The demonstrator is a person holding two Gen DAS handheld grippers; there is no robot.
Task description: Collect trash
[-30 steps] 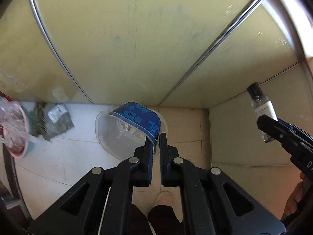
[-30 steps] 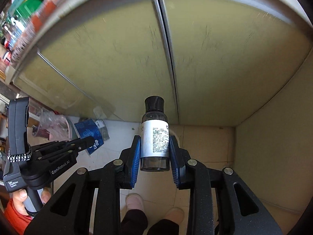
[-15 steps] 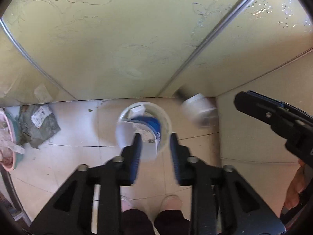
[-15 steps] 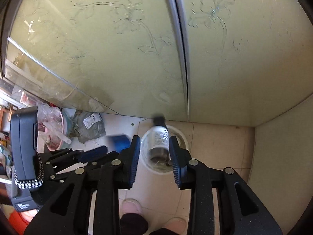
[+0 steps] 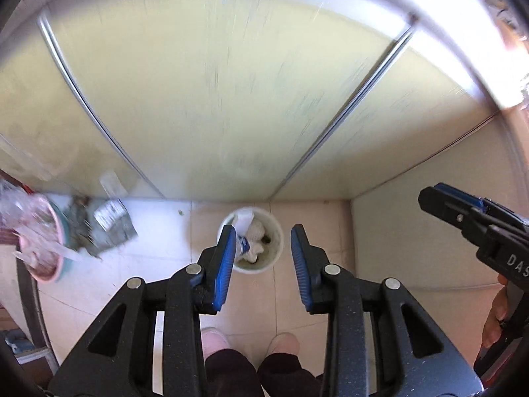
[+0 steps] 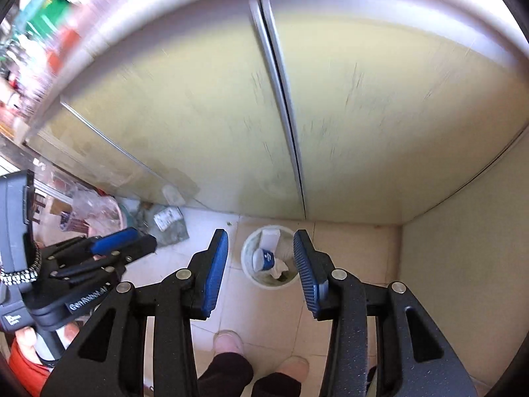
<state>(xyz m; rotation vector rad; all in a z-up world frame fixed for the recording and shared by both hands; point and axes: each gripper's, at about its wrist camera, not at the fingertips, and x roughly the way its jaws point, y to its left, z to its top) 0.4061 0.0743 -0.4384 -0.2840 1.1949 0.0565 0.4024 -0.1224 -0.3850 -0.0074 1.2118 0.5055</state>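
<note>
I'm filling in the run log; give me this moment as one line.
left gripper: jaws just opened, empty | right gripper: jaws just opened, empty | bin: blue cup inside

Both wrist cameras are looking steeply down along their own fingers from well above the floor, facing the yellow-green cabinet doors point(image 5: 211, 92). Each view is centring on the white bin point(image 5: 276, 231) near the person's feet. The right view is sitting further toward the side wall point(image 6: 463, 258).
</note>
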